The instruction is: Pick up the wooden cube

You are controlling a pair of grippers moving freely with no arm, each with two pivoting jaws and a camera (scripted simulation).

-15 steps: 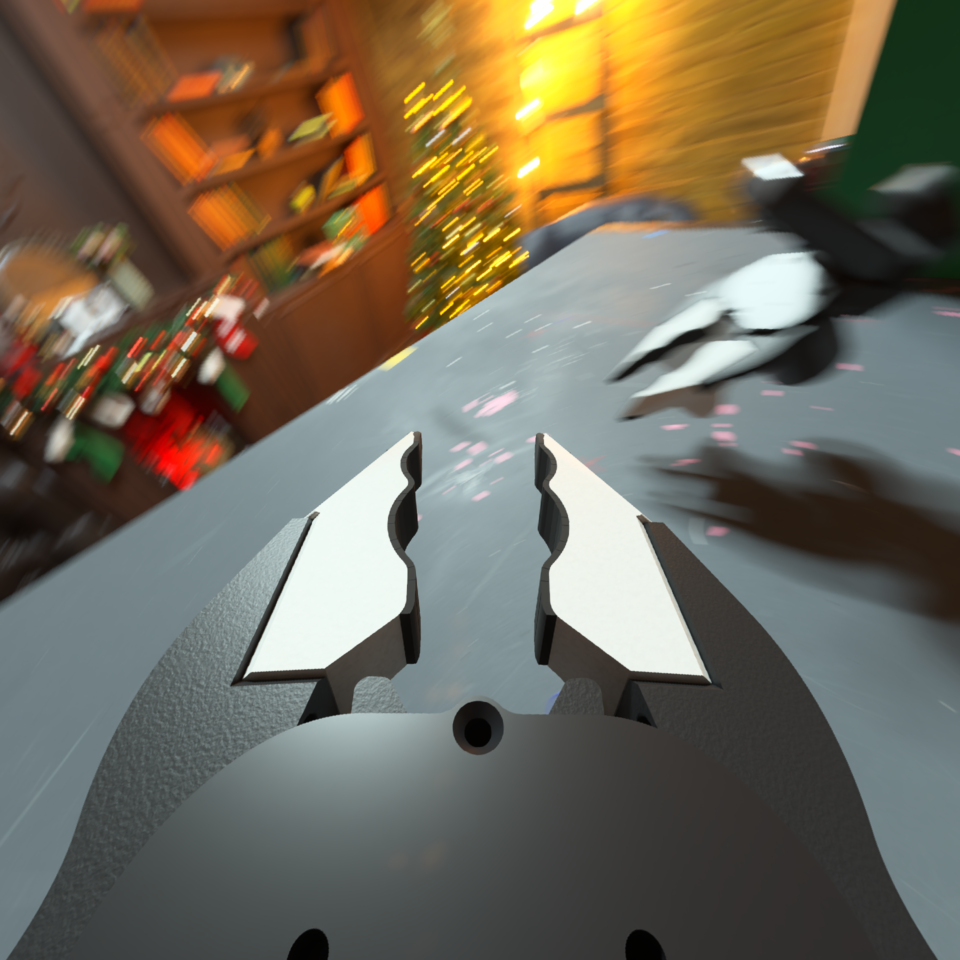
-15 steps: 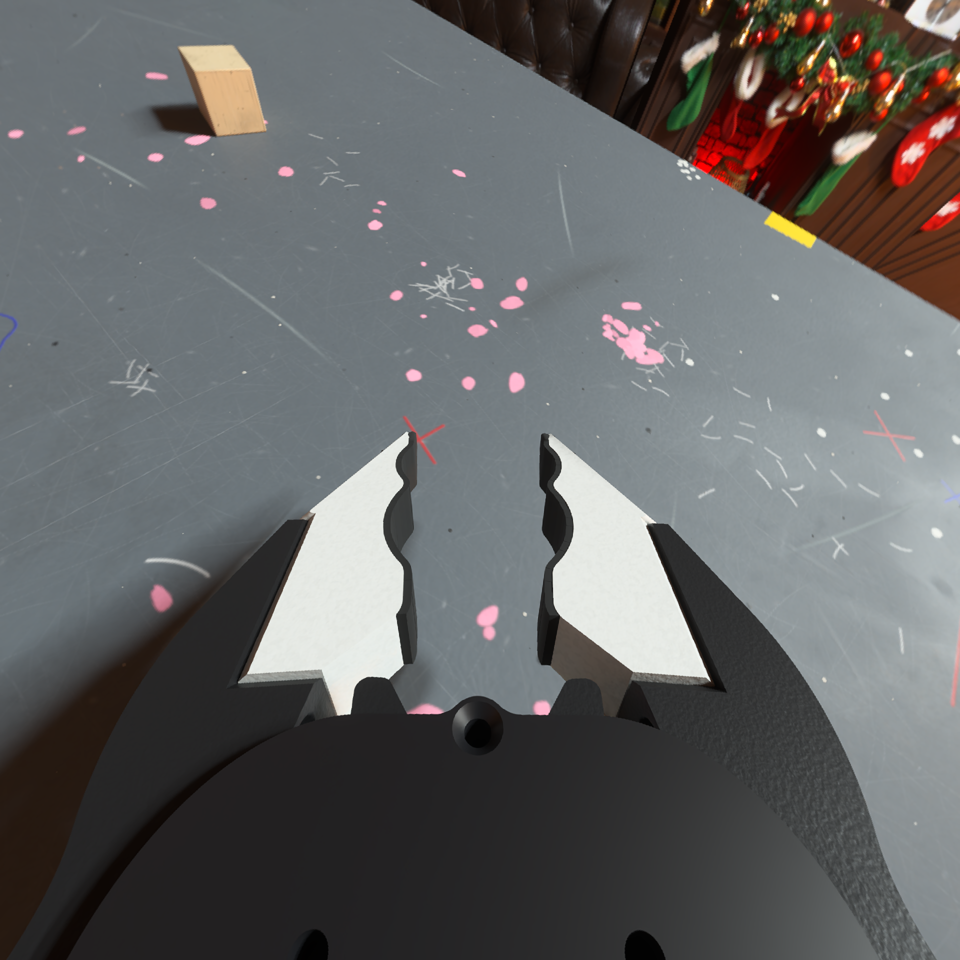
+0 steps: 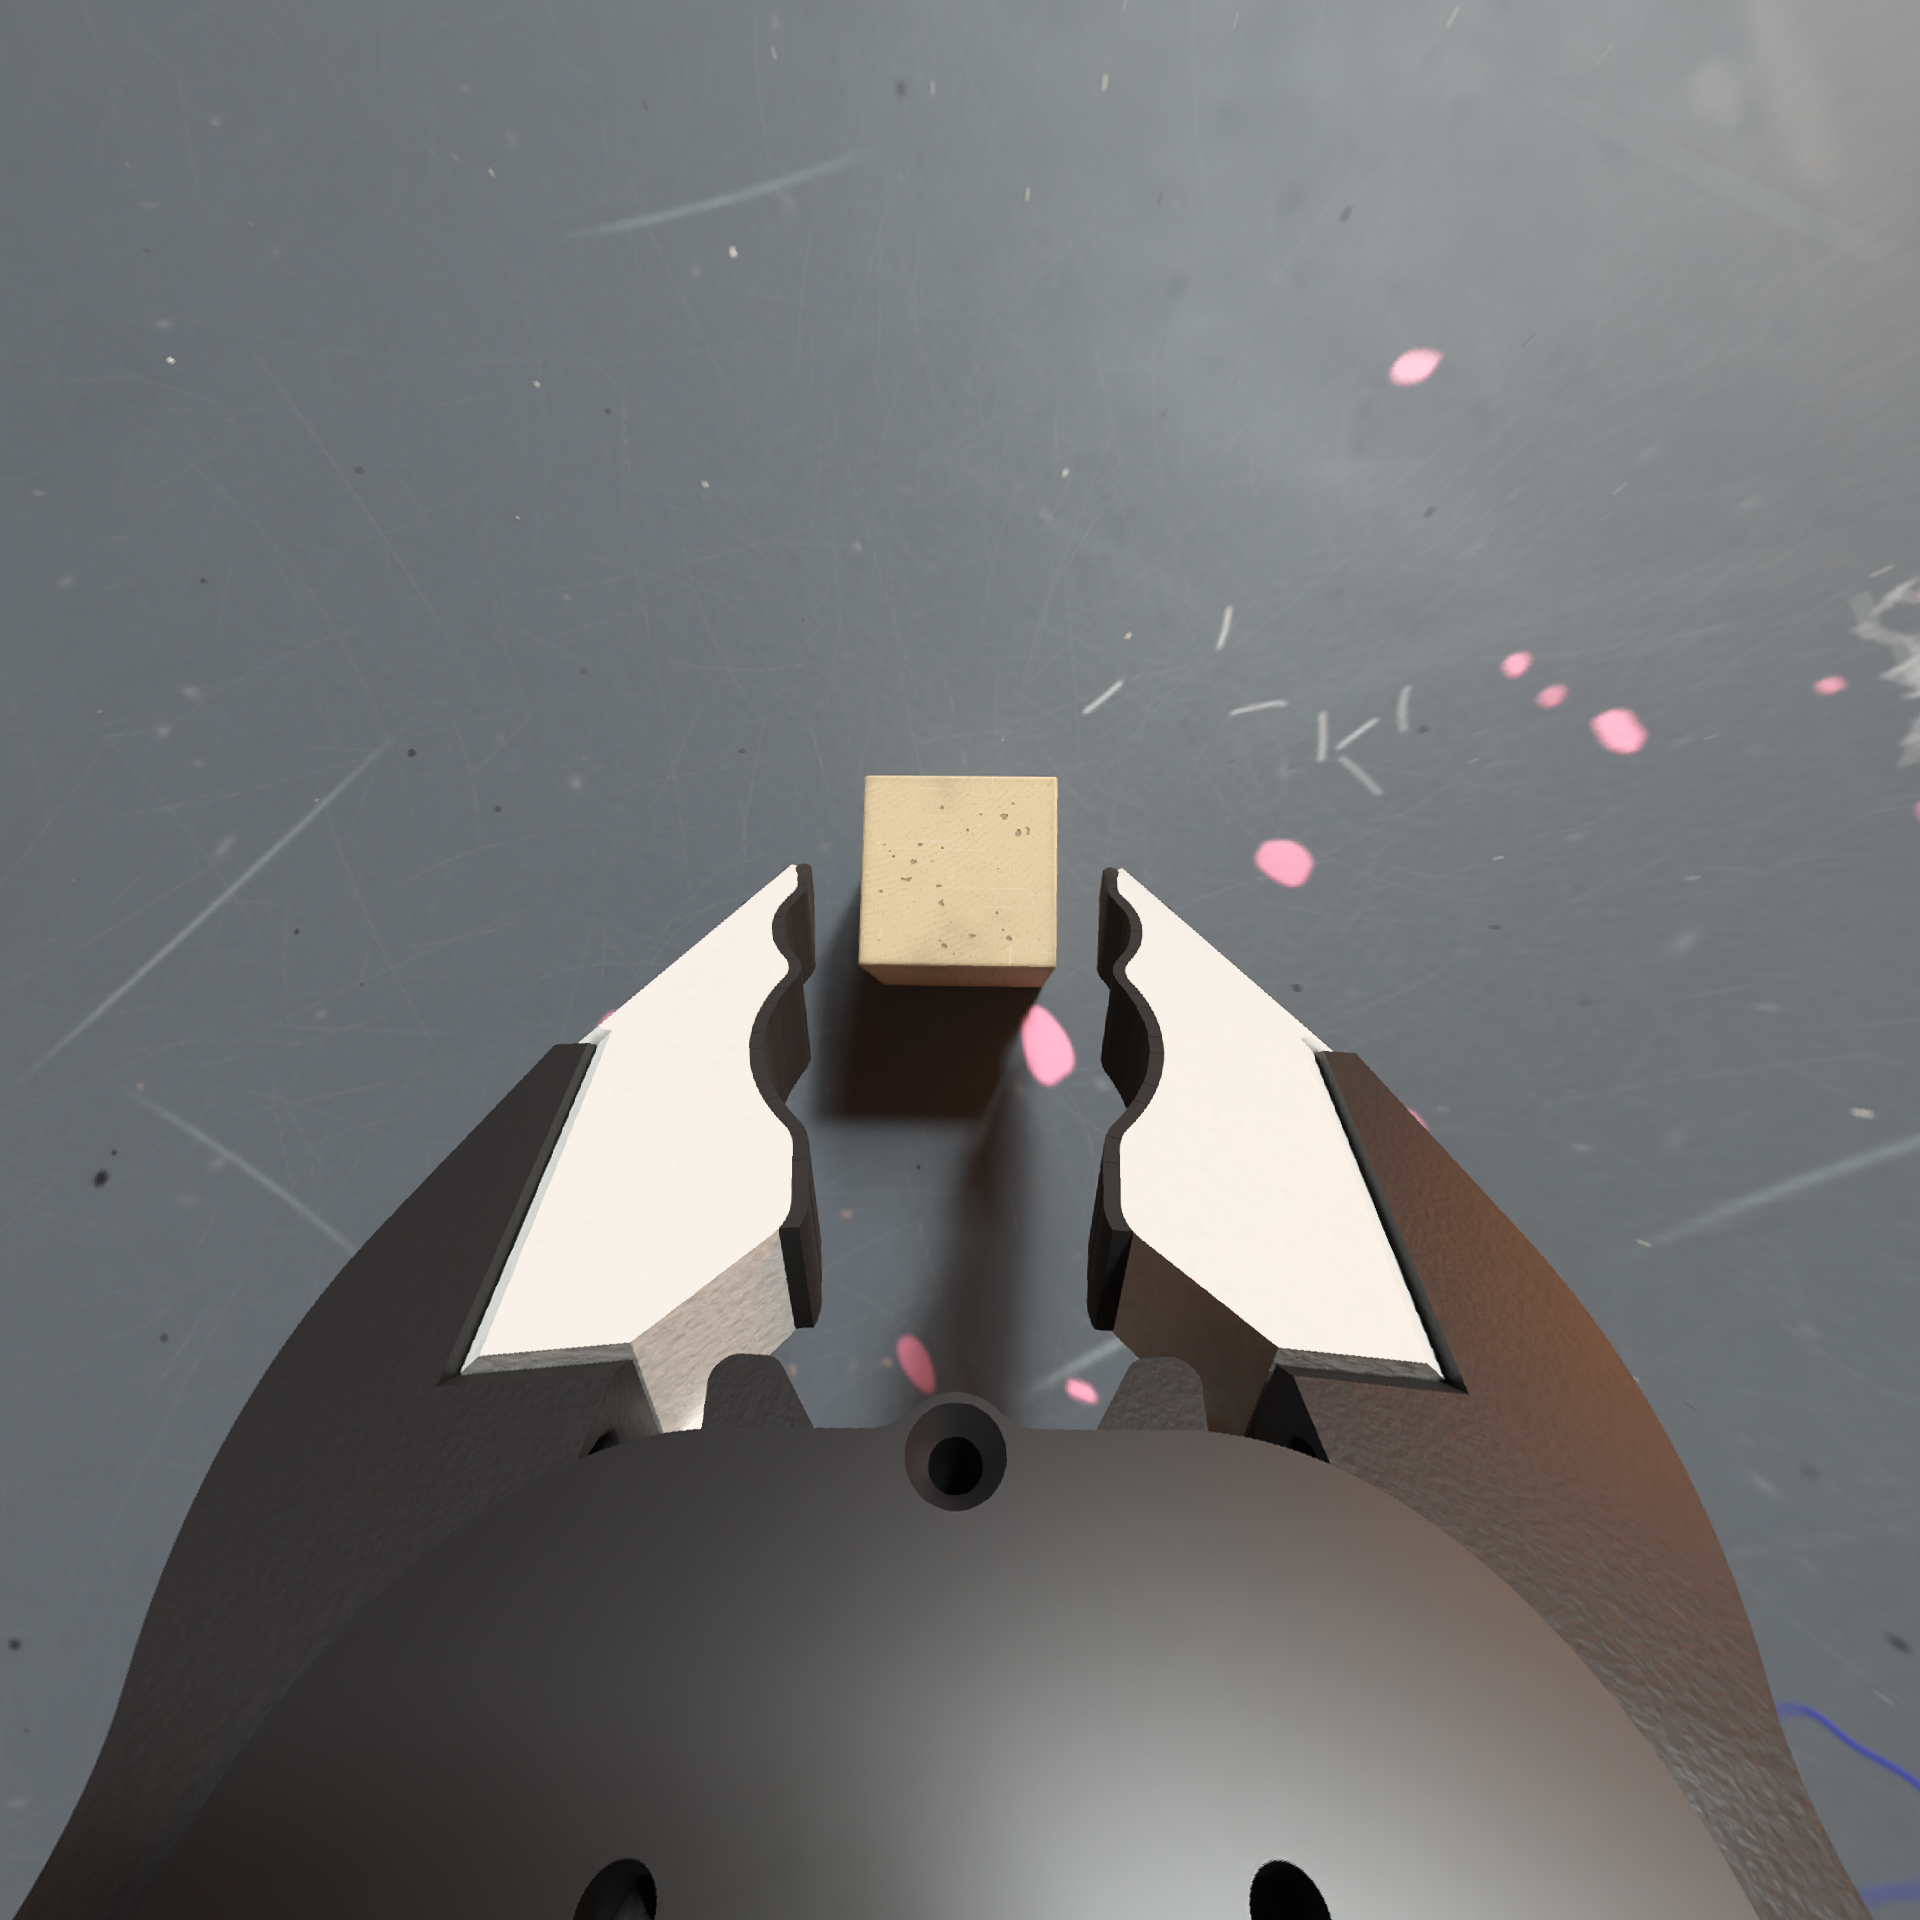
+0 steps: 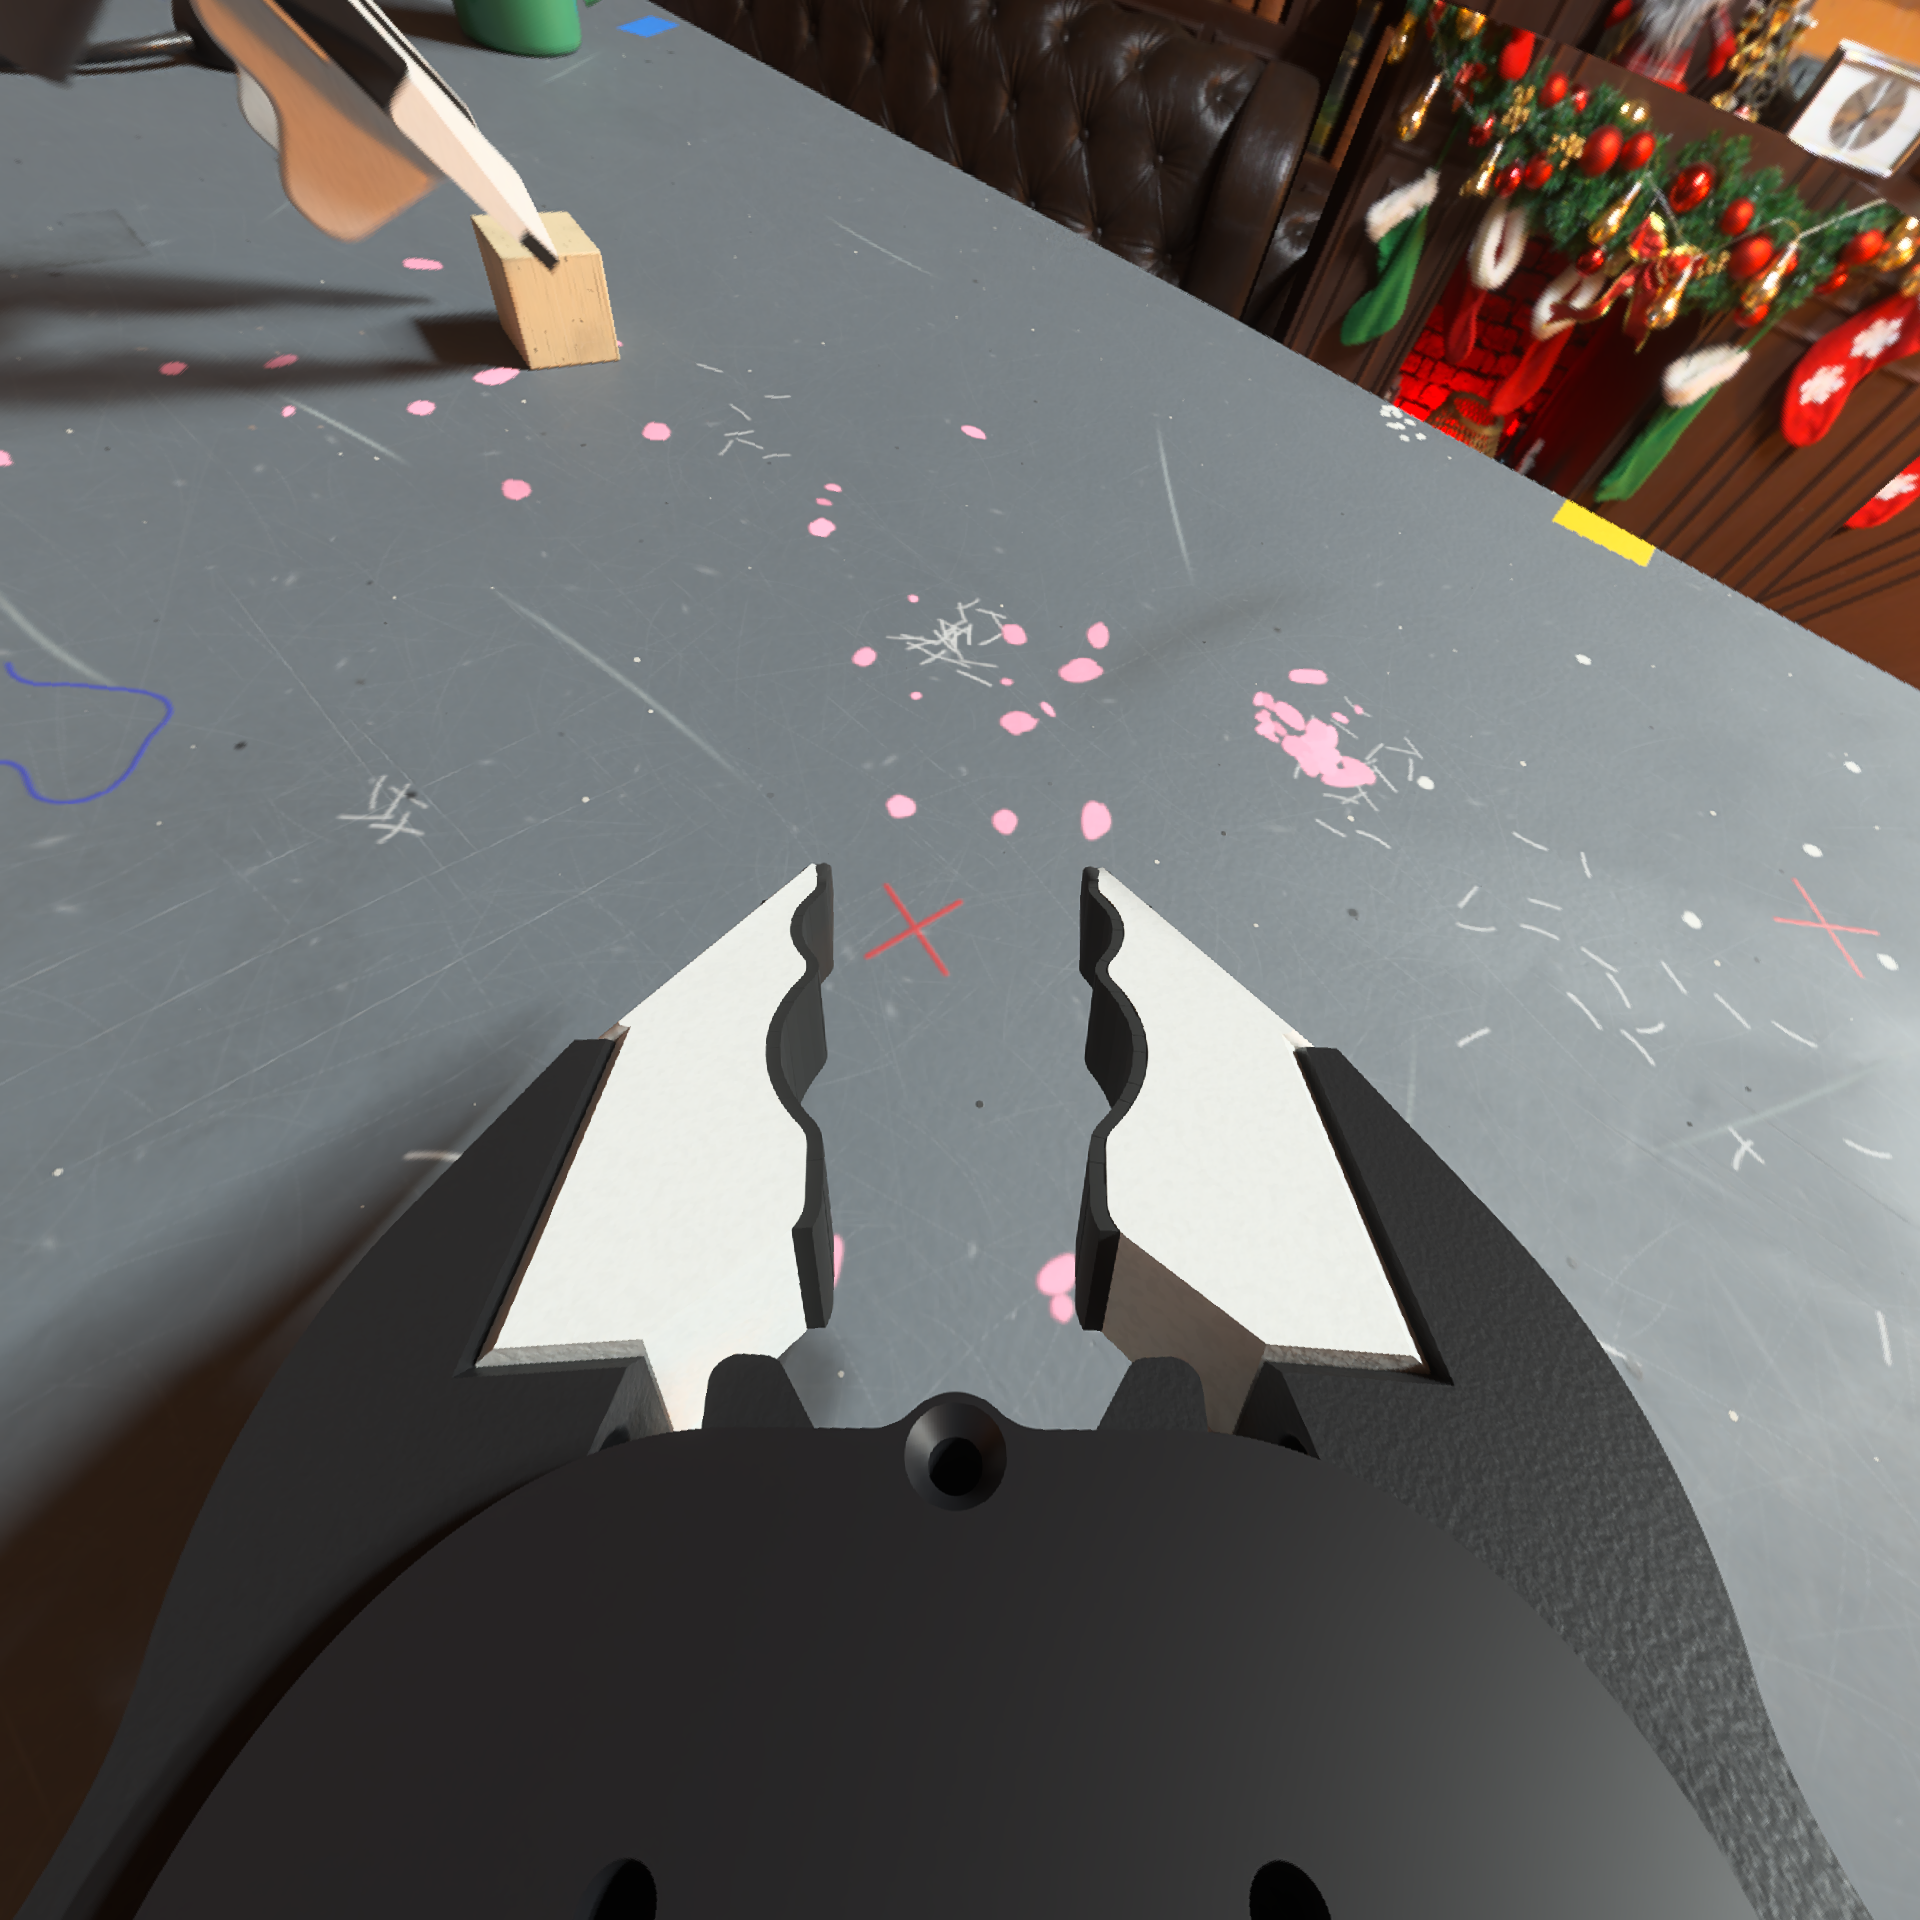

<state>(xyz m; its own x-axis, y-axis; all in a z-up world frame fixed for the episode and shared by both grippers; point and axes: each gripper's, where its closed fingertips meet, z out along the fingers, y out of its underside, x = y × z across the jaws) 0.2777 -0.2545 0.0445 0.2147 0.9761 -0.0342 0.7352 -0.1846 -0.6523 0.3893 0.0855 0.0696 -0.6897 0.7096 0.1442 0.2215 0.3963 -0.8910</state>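
The wooden cube [image 3: 958, 881] is a small pale block standing on the grey table [image 3: 520, 520]. In the left wrist view my left gripper [image 3: 956, 883] points straight down over it, open, with one fingertip on each side of the cube and a gap on both sides. In the right wrist view the cube [image 4: 551, 296] shows at the far upper left with the left gripper's fingers [image 4: 468, 156] above it. My right gripper [image 4: 954, 878] is open and empty, low over the table's middle, far from the cube.
The table [image 4: 1351, 1039] is scratched and spotted with pink paint. Its far edge runs diagonally at the upper right, with a yellow tape mark [image 4: 1602, 532]. Beyond it are a dark leather sofa [image 4: 1091, 114] and a decorated fireplace [image 4: 1507, 343]. A green object [image 4: 520, 21] stands at the table's back.
My left gripper has swung from looking across the table to pointing straight down over the cube, fingers astride it. My right gripper has drawn back slightly, still open.
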